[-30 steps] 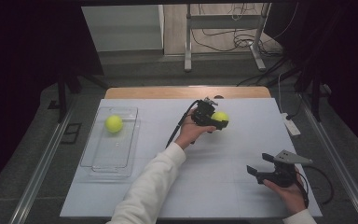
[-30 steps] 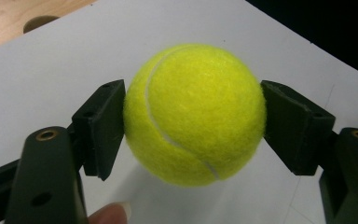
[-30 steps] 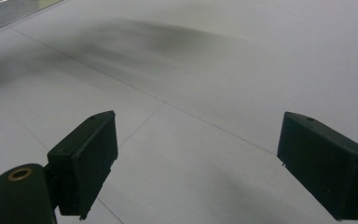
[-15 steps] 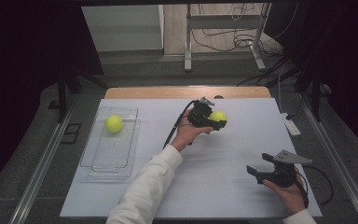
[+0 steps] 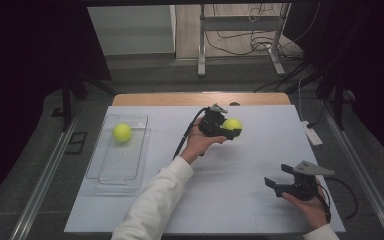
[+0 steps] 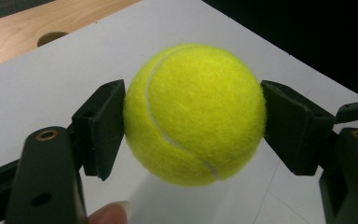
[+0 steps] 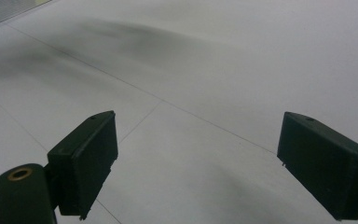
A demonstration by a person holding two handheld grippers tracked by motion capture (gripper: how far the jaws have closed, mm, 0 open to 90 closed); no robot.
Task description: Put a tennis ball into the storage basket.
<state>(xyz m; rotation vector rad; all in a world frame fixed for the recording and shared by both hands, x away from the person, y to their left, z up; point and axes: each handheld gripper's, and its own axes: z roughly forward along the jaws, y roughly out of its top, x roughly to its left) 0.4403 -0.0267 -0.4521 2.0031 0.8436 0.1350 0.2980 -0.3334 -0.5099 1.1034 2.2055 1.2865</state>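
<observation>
Tennis ball (image 6: 195, 114) in raised left gripper (image 5: 225, 127)

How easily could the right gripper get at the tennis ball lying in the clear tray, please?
Probably not easily: the right gripper sits at the opposite side from the clear tray, and the left forearm stretches across the path to the tennis ball.

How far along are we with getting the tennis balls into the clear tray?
One tennis ball already lies in the clear tray. The left gripper is clamped on the second ball, over the table and well right of the tray. Left: carry it across and release. The right gripper is open, idle.
</observation>
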